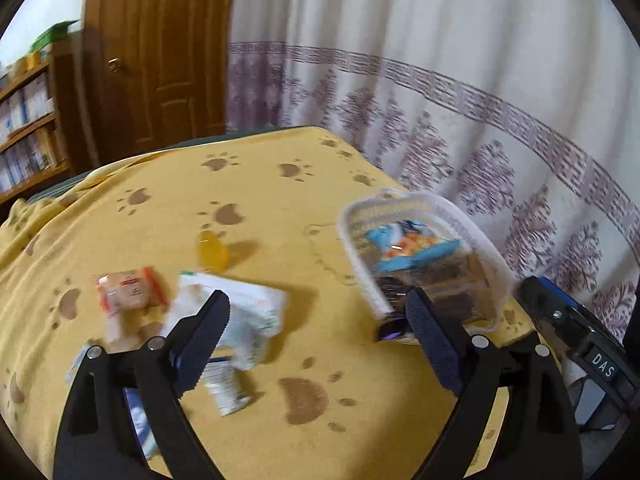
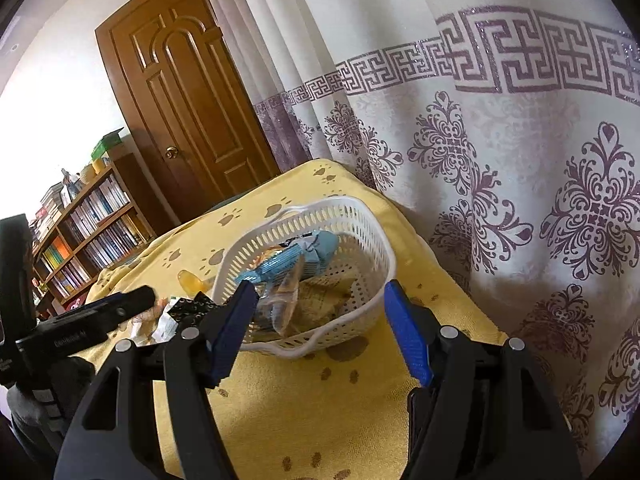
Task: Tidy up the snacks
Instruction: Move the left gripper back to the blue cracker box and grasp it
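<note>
My left gripper (image 1: 316, 320) stands wide and empty above the yellow paw-print cloth (image 1: 248, 184). My right gripper (image 2: 320, 320) is half open, holding nothing, before the white slotted plastic basket (image 2: 360, 216), centre frame.

Risk: the crumpled white snack packet (image 1: 248, 312), lower left, is light; a closing finger may push it aside.

Only the left view shows the orange-and-clear wrapped snack (image 1: 128, 292).

A panelled brown wooden door (image 2: 188, 120) stands beside a white curtain with purple ornaments (image 2: 500, 160). Left, a wooden bookshelf packed with books (image 2: 84, 236) meets a white wall (image 2: 60, 80).
</note>
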The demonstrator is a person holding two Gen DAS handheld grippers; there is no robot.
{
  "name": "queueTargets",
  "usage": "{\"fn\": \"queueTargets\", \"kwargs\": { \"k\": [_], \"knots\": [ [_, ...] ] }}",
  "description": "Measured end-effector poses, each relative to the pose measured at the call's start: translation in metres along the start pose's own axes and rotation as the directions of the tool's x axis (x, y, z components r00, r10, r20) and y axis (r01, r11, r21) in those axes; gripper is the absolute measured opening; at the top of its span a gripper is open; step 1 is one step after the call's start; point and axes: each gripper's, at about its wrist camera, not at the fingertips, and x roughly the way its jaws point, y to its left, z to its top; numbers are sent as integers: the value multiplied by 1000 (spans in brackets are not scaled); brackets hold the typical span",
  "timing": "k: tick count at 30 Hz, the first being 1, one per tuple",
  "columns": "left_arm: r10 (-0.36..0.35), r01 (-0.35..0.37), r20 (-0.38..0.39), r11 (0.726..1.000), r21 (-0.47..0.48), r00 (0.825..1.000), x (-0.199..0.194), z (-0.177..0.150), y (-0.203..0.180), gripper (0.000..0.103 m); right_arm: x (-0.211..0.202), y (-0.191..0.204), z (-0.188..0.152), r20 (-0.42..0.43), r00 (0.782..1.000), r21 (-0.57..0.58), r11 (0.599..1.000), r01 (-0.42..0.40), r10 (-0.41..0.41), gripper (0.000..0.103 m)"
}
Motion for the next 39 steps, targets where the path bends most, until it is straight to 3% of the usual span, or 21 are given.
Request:
{"fn": "queueTargets", "kwargs": {
  "k": [9, 17, 26, 39],
  "knots": [
    [145, -140, 17, 976, -168, 989, -32, -9, 76, 89, -18, 9, 8, 48, 999, -4, 1000, 0, 0, 69],
    [239, -228, 8, 933, -277, 971, -56, -31, 129, 89, -31, 53, 1, 59, 996, -119, 991, -57, 65, 69],
    [284, -291, -73, 892, -345, 956, -47, -60, 152, 91, -17, 103, -29, -42, 990, -219, 966, -138, 132, 69],
    [278, -331, -189, 858, -392, 942, -2, -81, 166, 91, 10, 146, -76, -186, 970, -312, 926, -211, 158, 69]
  ]
}}
